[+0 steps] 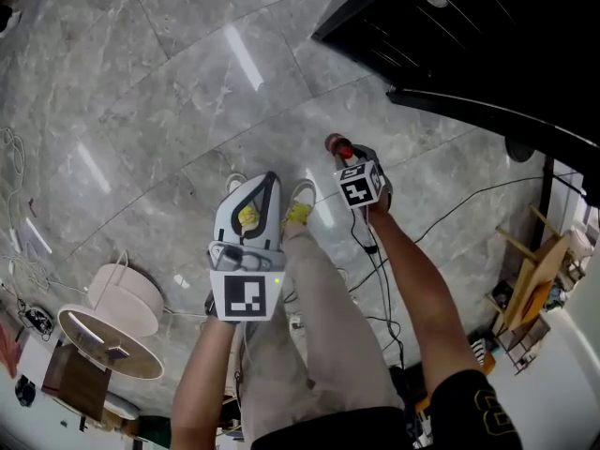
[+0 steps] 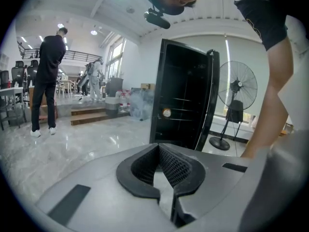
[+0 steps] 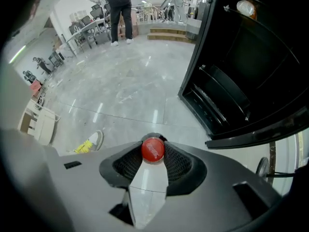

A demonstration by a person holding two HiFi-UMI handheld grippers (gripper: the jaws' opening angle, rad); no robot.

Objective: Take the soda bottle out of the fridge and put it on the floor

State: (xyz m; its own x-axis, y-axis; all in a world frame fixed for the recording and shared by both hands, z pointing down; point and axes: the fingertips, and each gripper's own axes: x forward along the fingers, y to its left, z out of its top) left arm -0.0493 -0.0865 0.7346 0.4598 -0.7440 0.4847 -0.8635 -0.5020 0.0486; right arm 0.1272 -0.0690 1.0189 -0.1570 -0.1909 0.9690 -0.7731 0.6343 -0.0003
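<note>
The soda bottle [image 3: 153,149] is already outside the fridge [image 3: 241,66] and sits in the right gripper [image 1: 349,157]. Its fingers are closed at a narrow width on the red cap end. The cap top faces back along the fingers, so I judge that the bottle's long axis continues forward past the fingertips, towards the floor [image 1: 187,92]. The floor lies below and in front of it, and they are clearly apart. The coming move depends on this: the base must go down first and arrive flat.

The left gripper [image 2: 159,151] has its fingers together with nothing between them. It is beside the right one and has no part in this step.

The right gripper view shows the grip on the cap but hides the body. The head view shows the bottle's place over the floor, near the person's shoes [image 1: 300,200].
</note>
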